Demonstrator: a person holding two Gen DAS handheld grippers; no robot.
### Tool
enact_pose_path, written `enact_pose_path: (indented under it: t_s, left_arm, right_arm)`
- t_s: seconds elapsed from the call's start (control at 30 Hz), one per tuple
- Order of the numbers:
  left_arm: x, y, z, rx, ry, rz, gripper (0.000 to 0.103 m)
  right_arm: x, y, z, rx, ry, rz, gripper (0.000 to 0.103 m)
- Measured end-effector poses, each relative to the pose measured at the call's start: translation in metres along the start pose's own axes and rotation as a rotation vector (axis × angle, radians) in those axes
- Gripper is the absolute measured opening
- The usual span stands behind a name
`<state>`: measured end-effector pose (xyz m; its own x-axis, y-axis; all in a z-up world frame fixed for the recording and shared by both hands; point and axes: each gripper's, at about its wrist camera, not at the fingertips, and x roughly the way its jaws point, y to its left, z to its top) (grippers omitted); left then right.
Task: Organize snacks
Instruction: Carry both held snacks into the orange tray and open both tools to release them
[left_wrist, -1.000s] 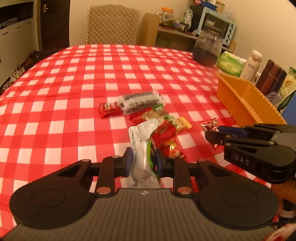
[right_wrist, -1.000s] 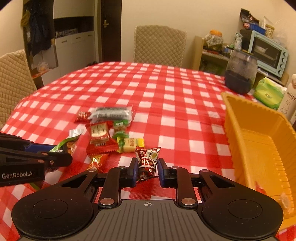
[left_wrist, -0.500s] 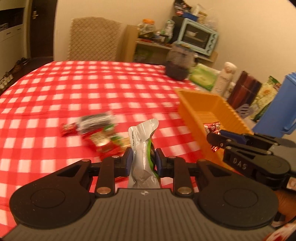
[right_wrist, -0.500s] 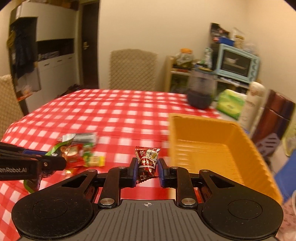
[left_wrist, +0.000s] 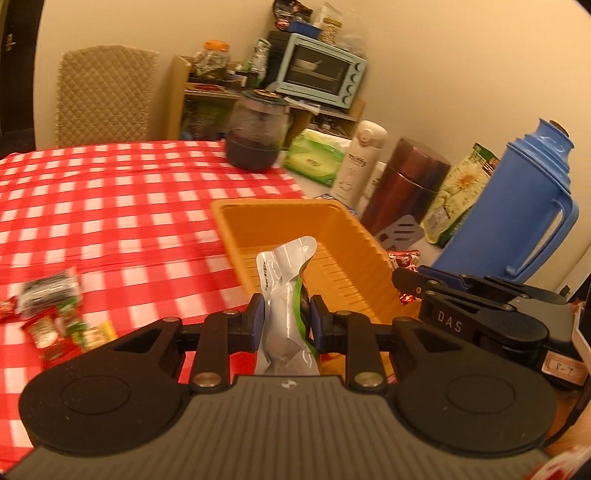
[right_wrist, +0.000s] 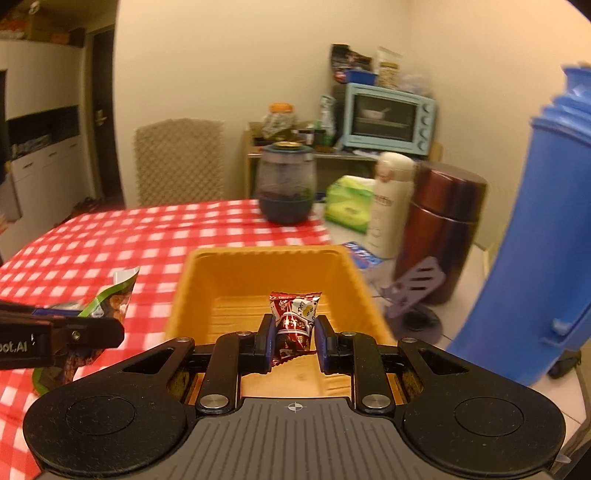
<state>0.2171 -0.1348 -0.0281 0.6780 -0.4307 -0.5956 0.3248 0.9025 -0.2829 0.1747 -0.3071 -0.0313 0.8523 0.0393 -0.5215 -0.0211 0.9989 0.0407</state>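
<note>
My left gripper (left_wrist: 286, 320) is shut on a silver and green snack packet (left_wrist: 284, 295), held upright over the near left edge of the orange basket (left_wrist: 332, 236). My right gripper (right_wrist: 293, 334) is shut on a small dark red candy packet (right_wrist: 294, 321), right above the inside of the orange basket (right_wrist: 229, 280). In the left wrist view the right gripper (left_wrist: 404, 282) shows at the right with the red packet (left_wrist: 404, 258) in its tips. In the right wrist view the left gripper (right_wrist: 110, 328) shows at the left with its green packet (right_wrist: 114, 295).
Several loose snacks (left_wrist: 55, 317) lie on the red checked tablecloth (left_wrist: 110, 206) at the left. Beyond the basket stand a dark glass jar (left_wrist: 256, 133), a green tissue pack (left_wrist: 314, 157), a white flask (left_wrist: 356, 162), a maroon flask (left_wrist: 404, 188) and a blue thermos jug (left_wrist: 517, 206).
Both grippers have swung right and upward, away from the snack pile and over to the orange basket, each keeping its packet. The pile now lies far left.
</note>
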Motion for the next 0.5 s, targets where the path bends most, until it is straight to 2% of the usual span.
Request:
enact_pose_path:
  t_s: [0.3,0.5]
  left_arm:
    - [0.033,-0.019,0.001,0.000,0.034,-0.018,0.023]
    - [0.046,-0.022,-0.001,-0.006,0.048,-0.020,0.023]
  right_arm:
    - [0.007,-0.031,-0.009,0.111,0.049,0.015,0.023]
    - [0.012,-0.033,-0.010,0.128,0.062,0.015,0.023]
